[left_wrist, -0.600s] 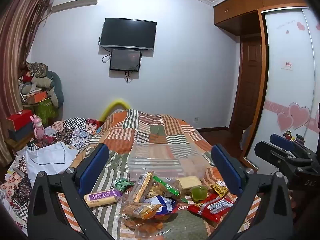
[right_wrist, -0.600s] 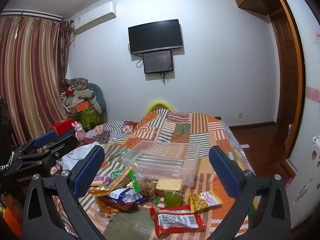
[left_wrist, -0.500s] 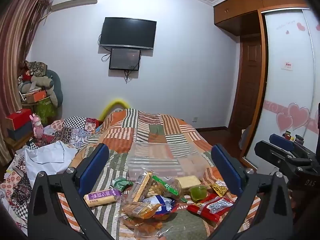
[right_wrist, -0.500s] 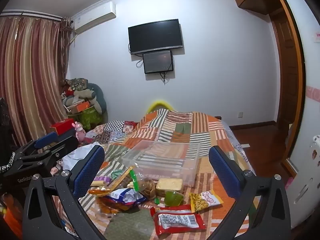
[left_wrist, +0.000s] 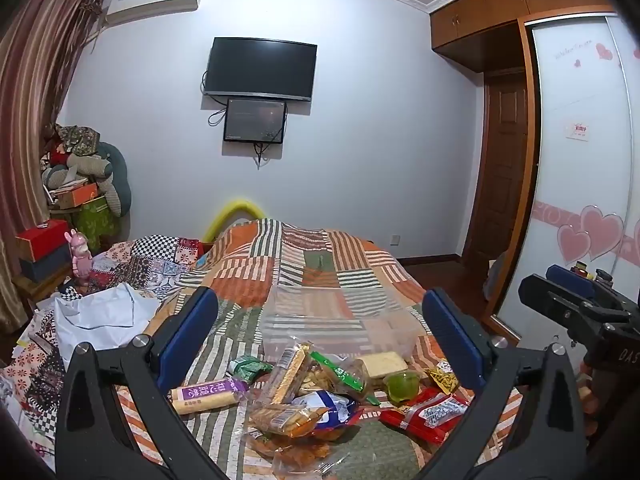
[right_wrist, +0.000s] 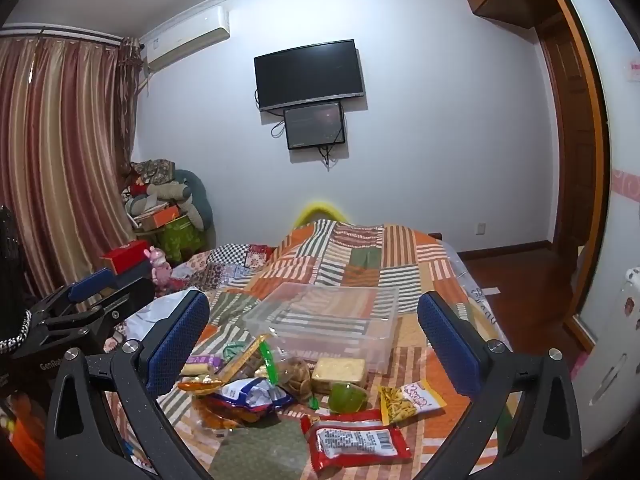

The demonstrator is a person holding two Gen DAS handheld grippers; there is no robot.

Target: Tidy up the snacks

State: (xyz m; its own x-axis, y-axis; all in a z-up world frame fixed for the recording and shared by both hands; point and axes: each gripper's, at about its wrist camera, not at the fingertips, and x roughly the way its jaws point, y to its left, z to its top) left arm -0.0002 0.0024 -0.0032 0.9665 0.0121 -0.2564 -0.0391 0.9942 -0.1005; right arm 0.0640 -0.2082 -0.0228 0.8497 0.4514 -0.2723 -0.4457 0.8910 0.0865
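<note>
Red snack packet [right_wrist: 356, 438] lies below the right tool [right_wrist: 312, 344].

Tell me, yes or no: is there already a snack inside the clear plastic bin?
No: the clear plastic bin shows only the quilt through its walls, and the red packet lies on the bed.

Bottom of the snack pile [left_wrist: 296, 452] cut off by the picture's edge, yellow hoop [left_wrist: 236, 210] half hidden behind the bed cover [left_wrist: 304, 256], words on the red packet [right_wrist: 354, 438] too small to read, curtain [left_wrist: 28, 92] cut off at the side
</note>
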